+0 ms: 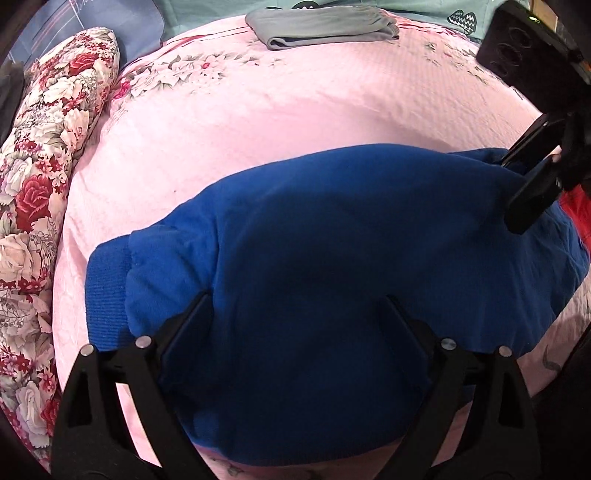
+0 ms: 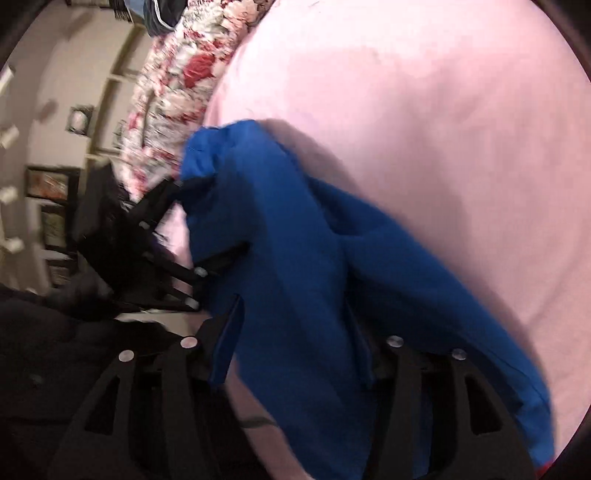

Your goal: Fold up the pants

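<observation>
Blue fleece pants [image 1: 332, 251] lie folded on the pink bed sheet [image 1: 295, 110], ribbed cuff [image 1: 107, 288] at the left. My left gripper [image 1: 295, 299] is wide open, its fingers resting over the near part of the pants. My right gripper [image 1: 532, 177] enters at the right of the left wrist view, its fingers close together at the far right edge of the pants. In the blurred right wrist view the pants [image 2: 295, 277] drape over and between the right gripper's fingers [image 2: 295, 314], lifted off the sheet [image 2: 424, 129]. The left gripper [image 2: 177, 236] shows at the left there.
A floral rolled quilt [image 1: 40, 192] lies along the left side of the bed. Folded grey pants [image 1: 325, 27] sit at the far edge. A teal pillow [image 1: 443, 14] is behind them. A red item [image 1: 578, 214] shows at the right.
</observation>
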Demonstrator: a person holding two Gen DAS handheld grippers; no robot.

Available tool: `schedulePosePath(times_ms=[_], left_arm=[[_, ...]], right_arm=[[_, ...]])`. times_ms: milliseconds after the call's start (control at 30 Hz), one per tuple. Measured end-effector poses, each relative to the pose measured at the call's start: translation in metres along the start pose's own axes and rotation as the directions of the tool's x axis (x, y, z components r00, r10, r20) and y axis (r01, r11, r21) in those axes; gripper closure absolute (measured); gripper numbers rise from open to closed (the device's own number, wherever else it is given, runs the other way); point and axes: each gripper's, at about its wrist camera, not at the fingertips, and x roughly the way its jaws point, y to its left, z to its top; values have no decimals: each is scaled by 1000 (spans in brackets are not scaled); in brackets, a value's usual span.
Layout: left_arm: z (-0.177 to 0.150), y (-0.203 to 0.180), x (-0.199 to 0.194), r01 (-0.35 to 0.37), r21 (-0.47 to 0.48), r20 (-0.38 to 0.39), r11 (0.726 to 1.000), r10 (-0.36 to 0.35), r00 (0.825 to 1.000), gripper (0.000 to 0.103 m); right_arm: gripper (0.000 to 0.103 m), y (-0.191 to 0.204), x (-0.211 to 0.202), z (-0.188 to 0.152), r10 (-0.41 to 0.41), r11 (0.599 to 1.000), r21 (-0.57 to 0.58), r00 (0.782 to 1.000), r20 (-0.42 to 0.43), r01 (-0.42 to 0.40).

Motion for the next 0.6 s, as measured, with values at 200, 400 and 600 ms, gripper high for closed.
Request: schedulePosePath(times_ms=[200, 400, 600], left_arm=[[1, -2, 5, -6, -22, 5, 1000, 6, 1000, 5], [2, 0, 7, -7, -26, 12, 1000, 7, 1000, 5], [2, 0, 8, -7, -27, 19, 1000, 7, 1000, 4]], right_arm=[[45, 3, 14, 28, 82, 997, 5, 995, 51, -82], [49, 13, -26, 47, -17, 996, -81, 963, 269, 40], [58, -11, -33, 52, -38, 999, 15, 943, 331, 35]])
